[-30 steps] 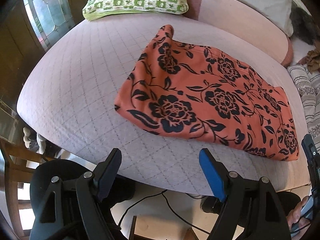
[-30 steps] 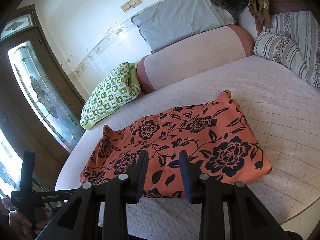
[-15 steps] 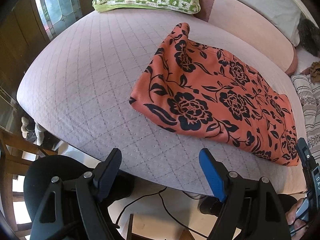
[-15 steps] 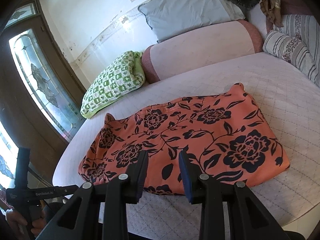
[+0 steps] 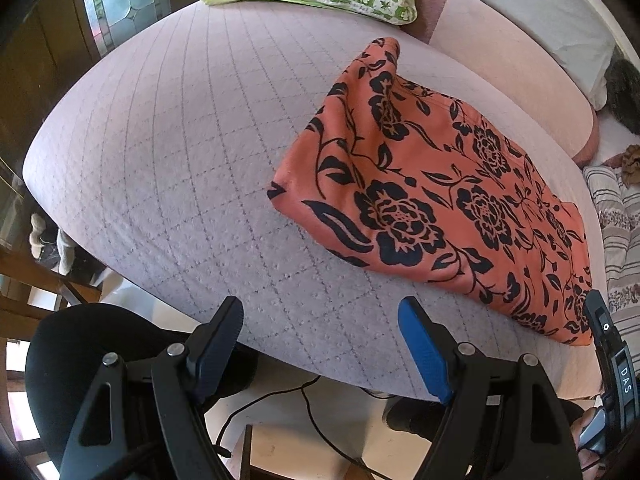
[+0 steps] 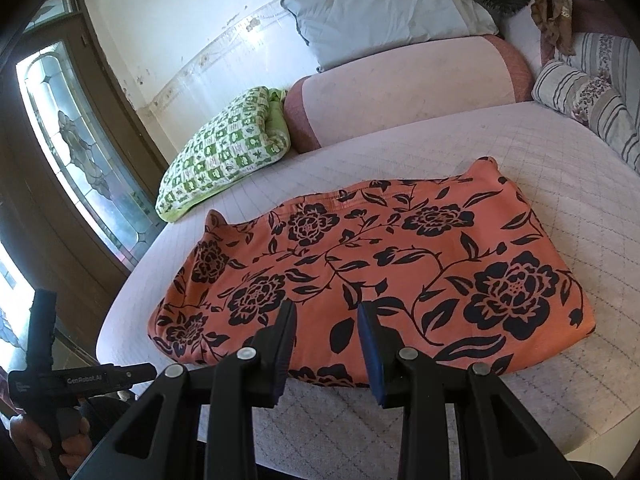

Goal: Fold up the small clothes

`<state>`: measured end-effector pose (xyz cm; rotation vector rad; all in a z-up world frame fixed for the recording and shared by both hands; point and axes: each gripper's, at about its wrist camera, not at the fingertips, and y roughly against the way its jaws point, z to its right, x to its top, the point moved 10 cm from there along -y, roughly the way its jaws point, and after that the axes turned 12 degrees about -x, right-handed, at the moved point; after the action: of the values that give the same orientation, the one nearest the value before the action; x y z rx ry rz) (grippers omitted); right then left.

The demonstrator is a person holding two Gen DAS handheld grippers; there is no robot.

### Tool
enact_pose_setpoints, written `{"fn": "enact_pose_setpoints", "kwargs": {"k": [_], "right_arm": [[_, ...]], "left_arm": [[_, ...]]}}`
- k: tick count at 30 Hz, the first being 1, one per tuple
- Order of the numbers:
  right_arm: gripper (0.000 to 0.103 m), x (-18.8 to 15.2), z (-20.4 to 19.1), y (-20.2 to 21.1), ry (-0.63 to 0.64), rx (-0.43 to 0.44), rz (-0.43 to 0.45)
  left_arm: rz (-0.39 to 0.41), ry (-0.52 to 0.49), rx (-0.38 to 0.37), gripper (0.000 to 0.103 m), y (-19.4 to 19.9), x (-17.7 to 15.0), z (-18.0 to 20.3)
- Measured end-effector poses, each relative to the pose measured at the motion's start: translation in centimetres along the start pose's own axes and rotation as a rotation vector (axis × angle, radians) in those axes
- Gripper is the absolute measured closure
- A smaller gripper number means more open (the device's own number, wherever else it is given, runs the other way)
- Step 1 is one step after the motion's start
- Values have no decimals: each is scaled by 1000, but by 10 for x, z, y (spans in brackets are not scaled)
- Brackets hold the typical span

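I am looking along both tools at a round bed (image 5: 160, 152) covered in a pale lilac quilted spread. An orange garment (image 5: 440, 200) printed with black flowers and leaves lies flat on the spread, folded into a rough rectangle. From the right wrist camera the same orange garment (image 6: 380, 268) fills the middle of the view, its near edge close to the bed's (image 6: 560, 152) front rim.

My left tool (image 5: 320, 344) hangs at the near rim of the bed, its two fingers spread wide with nothing between them. The garment's near left corner lies ahead and to the right of it, clearly apart from the fingers. One finger has a bright blue pad (image 5: 424, 356); the other looks dark.

My right tool (image 6: 326, 344) sits over the garment's near edge, fingers set to a narrow gap and not gripping anything. I cannot tell whether the fingertips touch the cloth or sit just above it.

At the far side of the bed, a green and white checked cushion (image 6: 228, 152) rests beside a long pink bolster (image 6: 400, 92). A grey-blue pillow (image 6: 380, 12) leans above the bolster against the wall. Striped cushions (image 6: 592, 96) lie at the right edge. A stained-glass door (image 6: 76, 152) stands to the left.
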<state>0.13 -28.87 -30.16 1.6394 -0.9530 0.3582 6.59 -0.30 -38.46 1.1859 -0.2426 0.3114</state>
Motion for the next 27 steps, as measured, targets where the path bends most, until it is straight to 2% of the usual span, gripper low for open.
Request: {"fn": "enact_pose_setpoints", "kwargs": {"k": [17,27], "right_arm": [[68,-8,-8,-23,36,-25,-36],[68,-3,-3,-25,-12,-4,-38]], "left_arm": [[-10,38,-38,23,-13,0,-8],[8,96,-34,23,-7,1,-21]]}}
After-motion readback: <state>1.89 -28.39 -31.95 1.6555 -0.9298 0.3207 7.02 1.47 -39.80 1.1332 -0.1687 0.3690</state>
